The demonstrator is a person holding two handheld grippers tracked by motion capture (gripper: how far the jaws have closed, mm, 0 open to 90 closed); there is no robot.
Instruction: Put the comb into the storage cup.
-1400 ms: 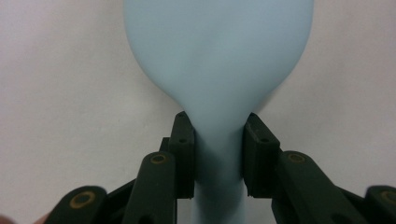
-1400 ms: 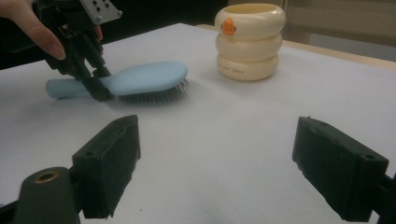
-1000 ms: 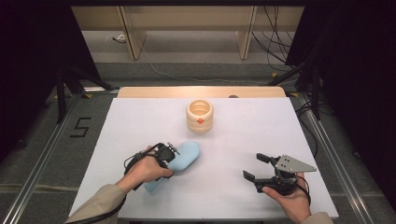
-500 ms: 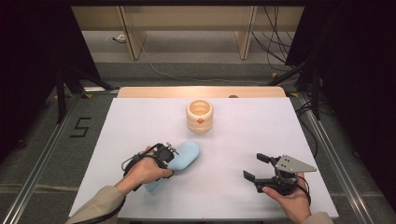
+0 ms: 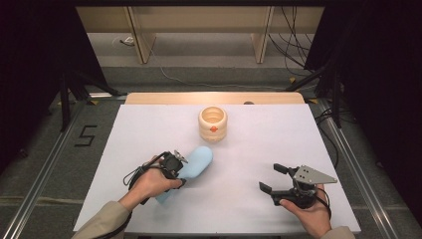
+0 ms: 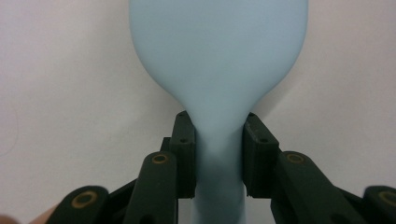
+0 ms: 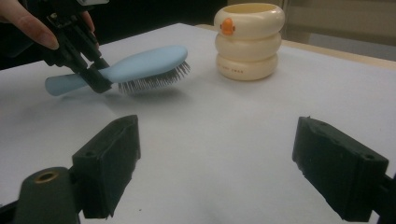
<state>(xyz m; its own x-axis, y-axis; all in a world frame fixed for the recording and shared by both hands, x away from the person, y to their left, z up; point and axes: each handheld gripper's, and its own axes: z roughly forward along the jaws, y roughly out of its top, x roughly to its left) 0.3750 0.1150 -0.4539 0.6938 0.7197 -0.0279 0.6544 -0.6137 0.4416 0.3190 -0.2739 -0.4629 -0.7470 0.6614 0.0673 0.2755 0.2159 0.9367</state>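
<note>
One hairbrush (image 5: 195,163), one holder (image 5: 213,124).

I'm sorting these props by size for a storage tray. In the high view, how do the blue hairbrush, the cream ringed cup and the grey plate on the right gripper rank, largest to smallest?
1. Blue hairbrush, longest though partly hidden under the left gripper.
2. Cream ringed cup.
3. Grey plate; it sits nearer the camera, so its gap to the cup is unsure.

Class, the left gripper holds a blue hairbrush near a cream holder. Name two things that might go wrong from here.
1. The left gripper pinches the hairbrush only at its narrow neck, so the heavier head may swing or slip.
2. The holder stands loose on the table; a nudge from the brush might tip it while the right gripper waits open, far off.
</note>
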